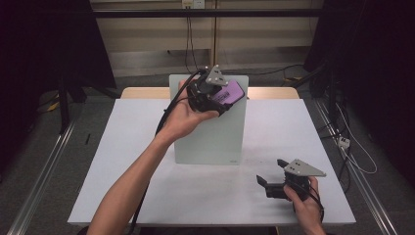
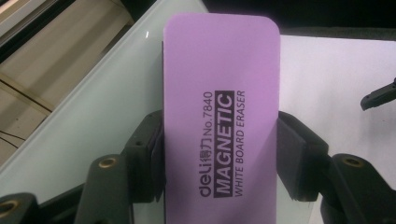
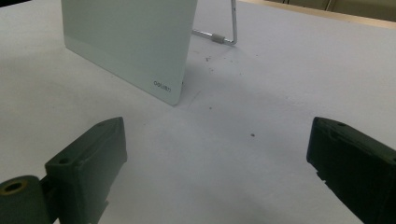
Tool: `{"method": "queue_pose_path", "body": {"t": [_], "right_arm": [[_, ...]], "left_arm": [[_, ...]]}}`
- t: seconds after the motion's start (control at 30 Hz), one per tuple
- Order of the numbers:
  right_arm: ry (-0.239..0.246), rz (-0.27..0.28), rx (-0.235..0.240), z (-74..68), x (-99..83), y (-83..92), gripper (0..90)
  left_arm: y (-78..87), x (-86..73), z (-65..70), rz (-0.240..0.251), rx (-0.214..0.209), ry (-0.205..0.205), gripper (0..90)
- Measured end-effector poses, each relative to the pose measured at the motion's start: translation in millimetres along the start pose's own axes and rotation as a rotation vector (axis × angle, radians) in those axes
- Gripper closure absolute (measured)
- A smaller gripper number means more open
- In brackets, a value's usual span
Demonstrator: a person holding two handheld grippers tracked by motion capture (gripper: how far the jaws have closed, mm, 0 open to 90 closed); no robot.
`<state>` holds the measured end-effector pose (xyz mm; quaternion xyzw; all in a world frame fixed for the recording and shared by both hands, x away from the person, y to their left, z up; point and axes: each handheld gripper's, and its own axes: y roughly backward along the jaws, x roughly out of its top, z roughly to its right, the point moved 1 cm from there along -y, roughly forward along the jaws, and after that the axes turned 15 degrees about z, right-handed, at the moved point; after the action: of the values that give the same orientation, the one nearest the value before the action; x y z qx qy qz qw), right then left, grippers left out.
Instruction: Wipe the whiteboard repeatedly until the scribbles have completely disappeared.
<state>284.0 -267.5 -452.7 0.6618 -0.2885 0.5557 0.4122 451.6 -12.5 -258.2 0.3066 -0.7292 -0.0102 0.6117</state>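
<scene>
While I inspect, my readings follow, all placed against the whiteboard (image 1: 210, 132).
Left gripper (image 1: 222, 98): clamped across the short sides of the purple eraser (image 2: 219, 116), pads pressing both edges.
Eraser position: held off the whiteboard's upper right corner, just in front of its face.
Eraser long axis: running straight out between my jaws.
Right gripper (image 1: 271, 178): jaws wide, nothing between them, resting well off the whiteboard's lower right corner.
Nearer hand: left.

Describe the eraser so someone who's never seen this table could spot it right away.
Start at the pale glass whiteboard propped on the white table. At its top edge, the left gripper is clamped on the eraser. It is a flat, round-cornered purple block printed "MAGNETIC WHITE BOARD ERASER", the one coloured thing among white and black.
</scene>
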Motion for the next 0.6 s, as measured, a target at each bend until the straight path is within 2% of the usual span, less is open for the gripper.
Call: {"method": "queue_pose_path", "body": {"t": [0.13,0.27,0.37,0.6], "right_arm": [[0.001,0.0,0.002,-1.1,0.2,0.4,5.0],[0.0,0.001,-0.001,-0.3,0.2,0.6,5.0],[0.002,0.0,0.0,-0.6,0.2,0.6,5.0],[-0.002,0.002,-0.002,-0.2,0.1,1.9,5.0]], "left_arm": [[-6.7,-0.3,5.6,-0.011,-0.013,-0.012,41.0],[-17.5,-2.0,16.1,-0.048,-0.035,-0.039,41.1],[-23.9,-3.9,22.4,-0.056,-0.045,-0.044,41.1],[-35.8,-19.5,38.2,-0.081,-0.099,-0.047,41.1]]}}
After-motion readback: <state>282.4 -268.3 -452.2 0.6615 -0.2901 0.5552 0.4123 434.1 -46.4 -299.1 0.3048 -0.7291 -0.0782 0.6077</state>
